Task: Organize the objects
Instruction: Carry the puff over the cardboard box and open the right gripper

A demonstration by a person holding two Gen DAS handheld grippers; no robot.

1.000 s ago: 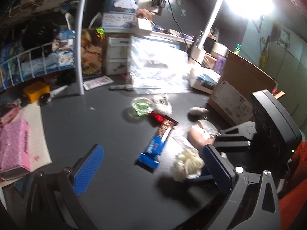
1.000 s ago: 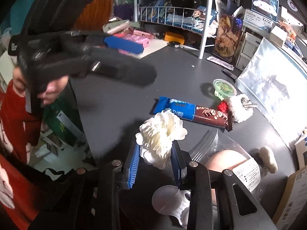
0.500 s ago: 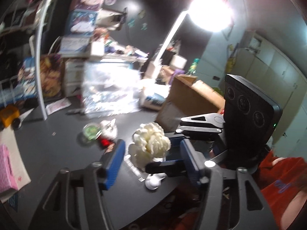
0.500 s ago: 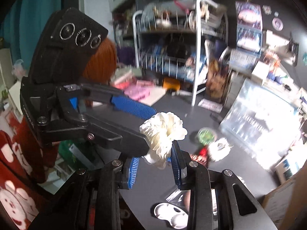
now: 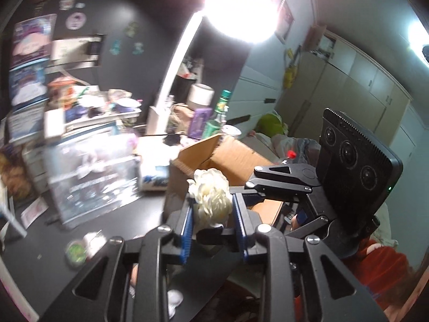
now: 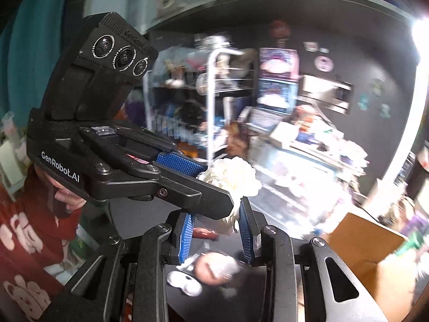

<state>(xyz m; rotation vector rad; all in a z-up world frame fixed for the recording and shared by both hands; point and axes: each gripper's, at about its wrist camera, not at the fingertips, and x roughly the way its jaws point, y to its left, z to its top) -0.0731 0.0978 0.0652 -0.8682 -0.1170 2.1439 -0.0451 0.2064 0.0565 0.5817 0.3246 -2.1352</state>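
Note:
A white fabric flower (image 5: 211,196) is held in the air above the dark table, between both grippers. My left gripper (image 5: 213,222) is shut on it, blue pads against its sides. My right gripper (image 6: 217,228) is also closed around the flower (image 6: 230,179) from the opposite side; its body shows in the left wrist view (image 5: 335,187). The left gripper's body shows in the right wrist view (image 6: 120,155), crossing in front. An open cardboard box (image 5: 228,155) stands just behind the flower.
On the table below lie a green cup (image 5: 76,251), a clear plastic bag (image 5: 91,182), a pink round packet (image 6: 217,265) and a white case (image 6: 185,283). A wire shelf rack (image 6: 214,102) and a bright lamp (image 5: 238,10) stand behind.
The right gripper lifted the flower off the table. The left gripper came in and closed on it too. Both views swung upward towards the cardboard box.

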